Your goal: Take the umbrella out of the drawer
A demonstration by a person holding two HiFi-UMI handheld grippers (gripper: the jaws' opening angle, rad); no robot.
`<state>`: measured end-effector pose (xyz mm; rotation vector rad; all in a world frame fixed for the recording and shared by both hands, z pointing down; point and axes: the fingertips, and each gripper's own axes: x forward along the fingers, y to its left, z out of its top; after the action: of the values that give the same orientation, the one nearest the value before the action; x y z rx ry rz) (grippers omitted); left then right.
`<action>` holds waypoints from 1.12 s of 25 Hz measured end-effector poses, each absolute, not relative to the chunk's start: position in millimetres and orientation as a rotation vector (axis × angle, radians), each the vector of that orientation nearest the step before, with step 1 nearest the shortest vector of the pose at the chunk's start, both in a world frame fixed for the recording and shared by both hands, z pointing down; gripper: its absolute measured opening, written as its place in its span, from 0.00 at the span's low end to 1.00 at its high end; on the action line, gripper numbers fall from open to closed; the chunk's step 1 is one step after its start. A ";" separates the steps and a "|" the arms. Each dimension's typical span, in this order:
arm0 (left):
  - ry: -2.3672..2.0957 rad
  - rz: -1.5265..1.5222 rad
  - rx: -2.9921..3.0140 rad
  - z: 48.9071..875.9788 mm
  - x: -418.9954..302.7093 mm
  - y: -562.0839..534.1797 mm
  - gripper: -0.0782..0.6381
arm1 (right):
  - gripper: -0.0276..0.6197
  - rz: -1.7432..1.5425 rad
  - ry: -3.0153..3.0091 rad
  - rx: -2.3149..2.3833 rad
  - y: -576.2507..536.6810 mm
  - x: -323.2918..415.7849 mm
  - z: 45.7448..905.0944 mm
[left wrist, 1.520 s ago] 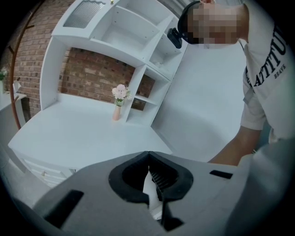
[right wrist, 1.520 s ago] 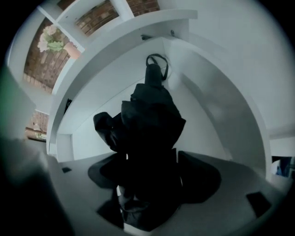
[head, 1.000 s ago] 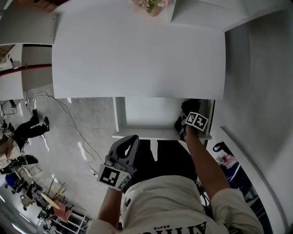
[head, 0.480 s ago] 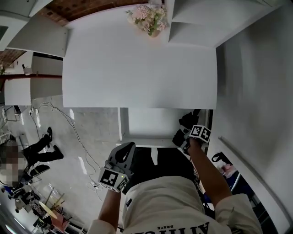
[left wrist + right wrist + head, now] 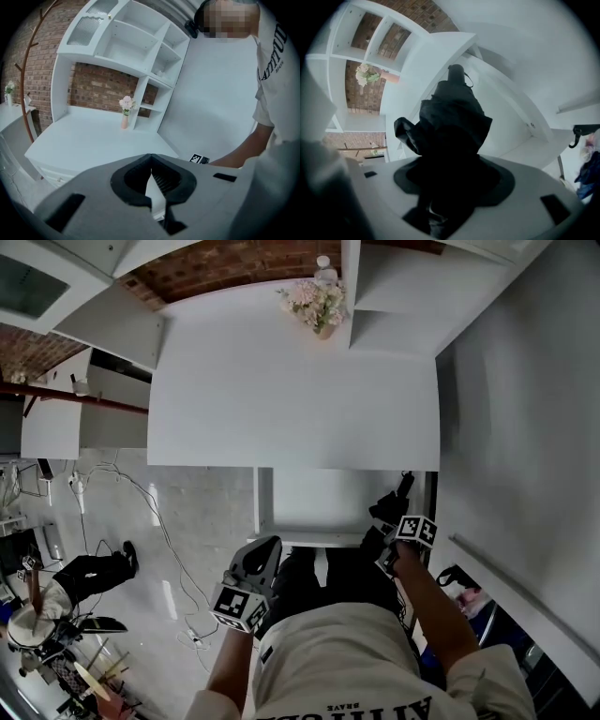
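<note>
At the far left of the head view, a person point(image 5: 89, 573) in dark clothes sits low on the pale floor, and a thin cable point(image 5: 141, 502) trails across it towards the desk. Next comes the left gripper point(image 5: 267, 547), held low beside the wearer's body and short of the furniture; its own view shows the two jaws brought together at the tips with nothing between them point(image 5: 151, 164). Above it spreads the white desk top point(image 5: 291, 390), bare apart from a small vase of pink flowers point(image 5: 319, 307) standing at its back edge next to the shelving. Under the desk's front edge the drawer point(image 5: 314, 538) stands pulled out, its white inside open to the camera. Over the drawer's right end sits the umbrella point(image 5: 389, 507), black and folded, its handle end pointing away from the wearer towards the desk. The right gripper point(image 5: 394, 524) has it clamped: in the right gripper view the jaws stand wide around the bundled black fabric point(image 5: 452, 122), pressing it from both sides. Whether the umbrella's lower end touches the drawer cannot be told. A white wall panel point(image 5: 525, 427) fills the right side.
</note>
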<state>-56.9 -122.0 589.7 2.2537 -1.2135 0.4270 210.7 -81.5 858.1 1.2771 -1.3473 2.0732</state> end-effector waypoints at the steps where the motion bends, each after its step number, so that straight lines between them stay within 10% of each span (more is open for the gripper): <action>1: -1.220 0.426 2.251 588.4 -61.6 -118.5 0.14 | 0.46 2.072 -1.350 1.276 -76.5 209.5 855.3; 28: -1.183 0.275 2.372 559.8 -199.3 9.7 0.14 | 0.46 1.752 -1.822 1.571 10.0 149.9 722.7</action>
<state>-199.3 9.7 559.8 2.3720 -1.1827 0.2748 149.9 10.0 722.7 1.5705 -1.8220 1.7520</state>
